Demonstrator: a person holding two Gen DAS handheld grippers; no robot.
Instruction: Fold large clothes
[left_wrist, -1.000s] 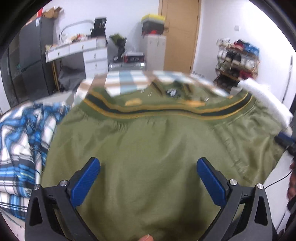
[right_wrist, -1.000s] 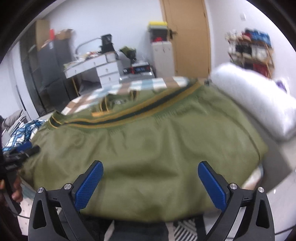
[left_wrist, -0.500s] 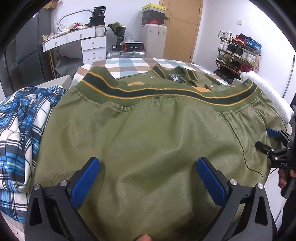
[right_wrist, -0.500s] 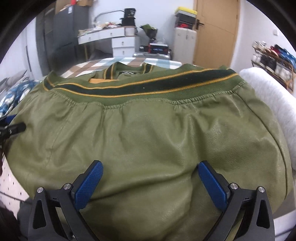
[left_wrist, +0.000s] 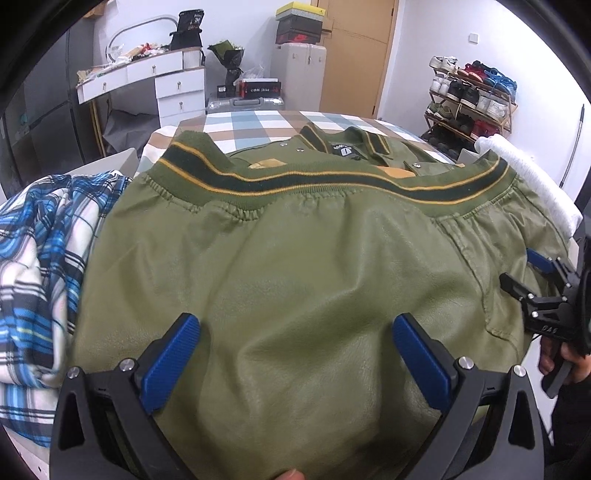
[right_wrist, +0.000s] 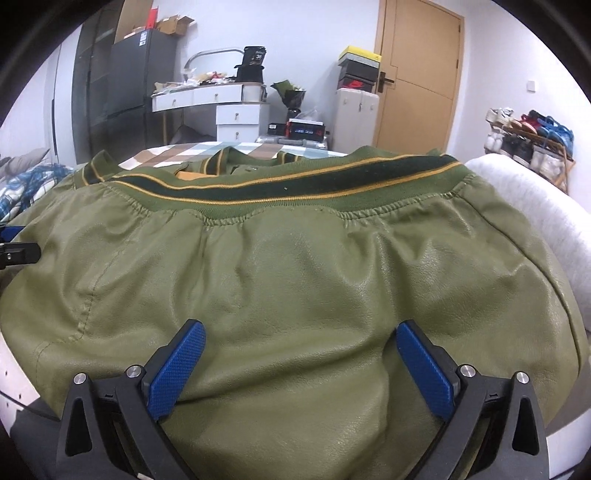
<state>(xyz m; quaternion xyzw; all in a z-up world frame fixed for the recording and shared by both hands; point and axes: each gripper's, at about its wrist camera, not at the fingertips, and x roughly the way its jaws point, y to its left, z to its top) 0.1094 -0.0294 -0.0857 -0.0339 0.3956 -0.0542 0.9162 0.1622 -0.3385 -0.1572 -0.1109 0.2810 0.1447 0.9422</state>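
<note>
Now, from your left: one blue plaid garment (left_wrist: 40, 258) lies bunched beside the left tongs (left_wrist: 295, 354), which are spread wide and pinching nothing. One olive jacket (left_wrist: 295, 266) lies folded on the bed, directly ahead of and beneath both tongs, its striped hem band (left_wrist: 332, 184) running crosswise on the far side. Your right tongs (right_wrist: 301, 363) are spread too, empty, near the jacket's right half. Both sit equally close.

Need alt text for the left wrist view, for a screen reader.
An olive green jacket folded on a checked bed, striped ribbed hem on top, fills the view behind the open left gripper. A blue plaid shirt lies to its left; the right gripper shows at the jacket's right edge.
</note>
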